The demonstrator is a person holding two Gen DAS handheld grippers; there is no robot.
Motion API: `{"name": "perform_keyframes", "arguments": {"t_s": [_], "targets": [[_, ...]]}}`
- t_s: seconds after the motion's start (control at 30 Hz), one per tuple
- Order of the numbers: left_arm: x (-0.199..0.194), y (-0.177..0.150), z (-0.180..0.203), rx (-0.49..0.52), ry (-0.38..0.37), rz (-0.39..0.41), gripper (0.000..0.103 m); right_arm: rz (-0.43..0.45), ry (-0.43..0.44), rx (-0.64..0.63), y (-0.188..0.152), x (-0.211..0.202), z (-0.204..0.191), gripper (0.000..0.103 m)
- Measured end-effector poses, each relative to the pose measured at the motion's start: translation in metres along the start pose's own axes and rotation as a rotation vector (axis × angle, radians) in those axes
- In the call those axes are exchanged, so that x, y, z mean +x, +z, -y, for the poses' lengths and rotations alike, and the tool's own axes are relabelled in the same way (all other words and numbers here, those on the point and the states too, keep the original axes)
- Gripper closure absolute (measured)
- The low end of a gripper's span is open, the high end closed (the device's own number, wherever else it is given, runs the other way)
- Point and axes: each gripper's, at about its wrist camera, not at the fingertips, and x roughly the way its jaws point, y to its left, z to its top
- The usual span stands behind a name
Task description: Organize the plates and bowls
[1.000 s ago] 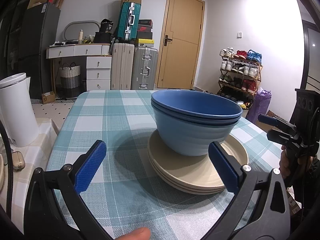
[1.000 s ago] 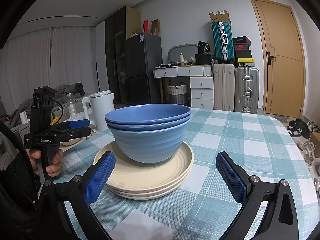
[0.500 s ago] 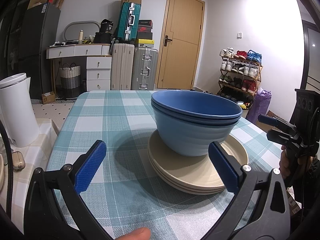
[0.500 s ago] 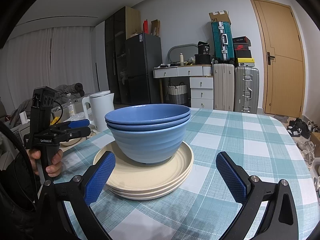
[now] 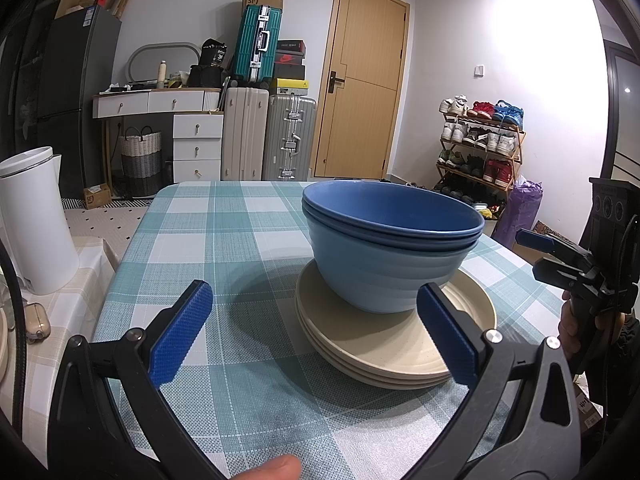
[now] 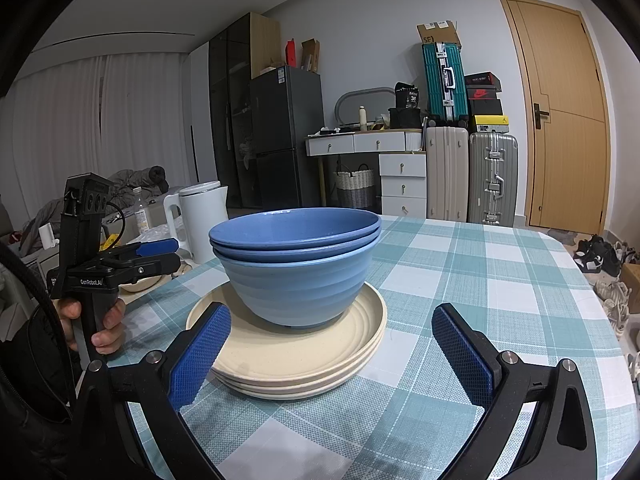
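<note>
Nothing had moved since the earlier frames: bowls, plates and both tools stood at the same places as one second before.

The stack of blue bowls point(image 5: 390, 244), three as I counted the rims, sat nested inside each other on top of the stack of cream plates point(image 5: 396, 344), also about three. This pile stood on the checked surface point(image 5: 224, 248), in my left view at about 1 o'clock, in my right view at about 11 o'clock, near to both tools but not touching them.

My left tool point(image 5: 314, 332) was released, its blue pads wide apart, and it held nothing. My right tool point(image 6: 334, 354) was released in the same way, also without a load. In each view I could see the other tool from the side, held well apart from the pile.

By my judgement the task was nearly finished or already finished: bowls were gathered with bowls, plates with plates, and no loose dish was visible on the surface. A white kettle point(image 6: 202, 220) stood at 10 o'clock in the right view, off the checked cloth. What remained, maybe, was only to draw the tools away.
</note>
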Motion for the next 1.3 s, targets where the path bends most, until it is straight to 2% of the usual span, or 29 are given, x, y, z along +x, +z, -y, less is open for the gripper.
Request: {"name": "perform_keyframes", "arguments": {"t_s": [1.3], "targets": [[-0.0010,0.0019,-0.0013,-0.005,0.016,0.000,0.001,-0.001,-0.001,0.001,0.0003,0.0000,0.0008,0.001]]}}
